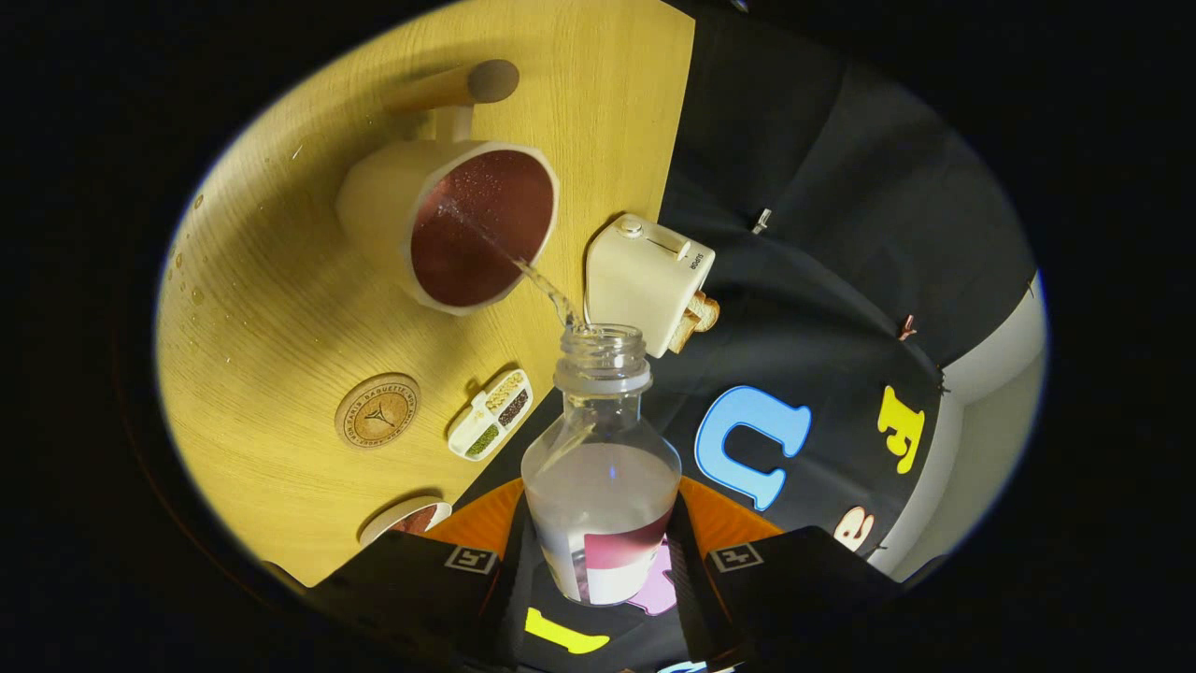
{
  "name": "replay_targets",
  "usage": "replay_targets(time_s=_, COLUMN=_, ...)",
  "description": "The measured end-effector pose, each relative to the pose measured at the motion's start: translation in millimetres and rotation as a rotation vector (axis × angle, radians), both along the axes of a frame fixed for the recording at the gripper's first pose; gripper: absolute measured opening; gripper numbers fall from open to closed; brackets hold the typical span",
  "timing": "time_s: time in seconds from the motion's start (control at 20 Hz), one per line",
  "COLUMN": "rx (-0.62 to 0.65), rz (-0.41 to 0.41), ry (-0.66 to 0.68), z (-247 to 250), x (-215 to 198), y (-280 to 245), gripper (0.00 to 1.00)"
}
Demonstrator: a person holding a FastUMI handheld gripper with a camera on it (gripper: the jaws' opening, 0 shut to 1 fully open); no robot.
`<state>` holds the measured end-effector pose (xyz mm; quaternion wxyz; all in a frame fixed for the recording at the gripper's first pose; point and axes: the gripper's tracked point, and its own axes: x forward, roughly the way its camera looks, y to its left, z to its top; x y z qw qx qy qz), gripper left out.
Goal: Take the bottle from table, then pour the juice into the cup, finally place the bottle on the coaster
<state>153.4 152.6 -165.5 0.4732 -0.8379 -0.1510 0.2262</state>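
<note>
My gripper (600,547) is shut on a clear plastic bottle (601,449), which sits between the two fingers, uncapped and tipped toward the cup. A thin stream of clear liquid leaves the bottle's mouth (601,338) and falls into the cream cup (447,224), which has a wooden handle and a dark red inside. The bottle is still partly full. A round cork coaster (377,410) lies on the wooden table (280,308), nearer the fingers than the cup.
A cream toaster (647,280) with bread in it stands by the table edge, just beyond the bottle's mouth. A small white divided dish of grains (491,414) lies beside the coaster. Another cream cup's rim (406,517) shows near the left finger. Droplets dot the table.
</note>
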Motion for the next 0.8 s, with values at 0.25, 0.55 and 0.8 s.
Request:
replay_targets(time_s=0.25, rx=-0.059, rz=0.061, ry=-0.012, z=-3, x=-7, y=13, gripper=0.67)
replay_targets(time_s=0.55, rx=-0.13, rz=0.102, ry=-0.037, z=-8, x=-9, y=21, gripper=0.67)
replay_targets(time_s=0.8, rx=-0.191, rz=0.118, ry=-0.059, z=-13, x=-4, y=18, gripper=0.67)
